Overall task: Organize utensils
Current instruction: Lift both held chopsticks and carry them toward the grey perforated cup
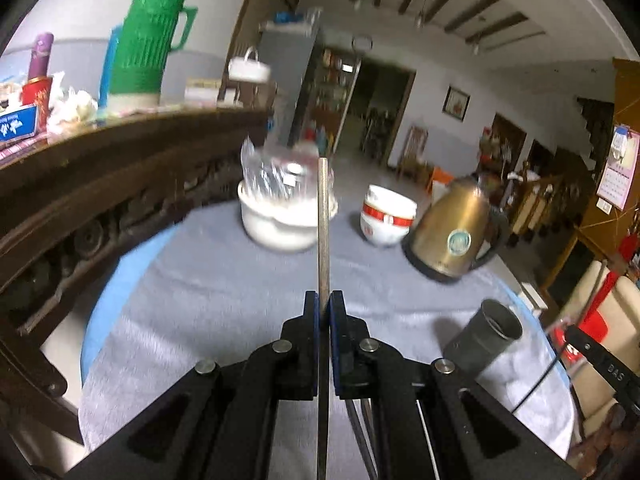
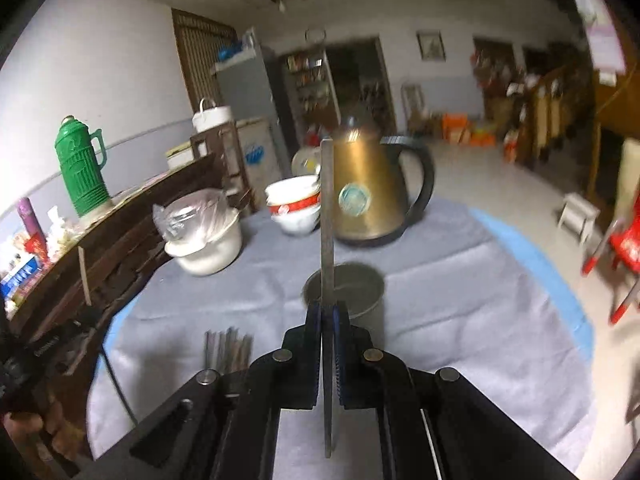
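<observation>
My left gripper (image 1: 323,300) is shut on a thin metal chopstick (image 1: 323,224) that stands upright above the grey tablecloth. My right gripper (image 2: 328,308) is shut on another metal chopstick (image 2: 327,216), held upright just in front of the dark grey holder cup (image 2: 360,292). That cup also shows in the left wrist view (image 1: 486,344), at my lower right. A bundle of several more chopsticks (image 2: 228,350) lies on the cloth to the left of the right gripper; a few show under the left gripper (image 1: 360,432).
On the round table (image 2: 460,320) stand a brass kettle (image 2: 372,188), stacked white-and-red bowls (image 2: 296,204) and a white pot with a plastic bag (image 2: 204,236). A dark wooden sideboard (image 1: 100,184) with a green thermos (image 1: 148,44) runs along the left.
</observation>
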Demonstrator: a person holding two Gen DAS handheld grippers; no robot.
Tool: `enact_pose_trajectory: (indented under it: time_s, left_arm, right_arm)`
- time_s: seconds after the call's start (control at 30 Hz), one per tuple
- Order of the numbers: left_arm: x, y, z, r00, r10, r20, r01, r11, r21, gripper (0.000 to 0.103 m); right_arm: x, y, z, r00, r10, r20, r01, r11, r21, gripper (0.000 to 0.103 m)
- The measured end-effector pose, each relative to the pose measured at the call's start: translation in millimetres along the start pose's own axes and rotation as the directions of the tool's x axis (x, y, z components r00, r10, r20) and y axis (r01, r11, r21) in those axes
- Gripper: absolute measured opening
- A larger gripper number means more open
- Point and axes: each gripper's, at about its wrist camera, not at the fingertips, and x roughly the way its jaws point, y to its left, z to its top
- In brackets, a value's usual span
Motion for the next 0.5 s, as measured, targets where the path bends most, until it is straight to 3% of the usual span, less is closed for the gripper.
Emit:
enact_pose_trajectory:
  time_s: [0.2,0.4,0.5]
  left_arm:
    - [-4,-5,-5,0.990,0.048,0.129,-0.057,0.996,0.063,0.005]
    - [-2,5,-20,0.991,0.068,0.119,-0.076,0.995,0.069,0.005]
    - [-15,10,-28,0.985,0.076,0.152,-0.089,0.993,0.078,0.006]
  right_arm:
    - [-4,6,-12,0.998,-0.037,0.048,0.040,0.997,-0.063,0.006]
    - [-21,5,-29,0.998,-0.045,0.041,0.049,0.994,-0.102,0.006]
    - [-30,2,-35,0.998,-0.043,0.042,0.046,0.995,-0.092,0.006]
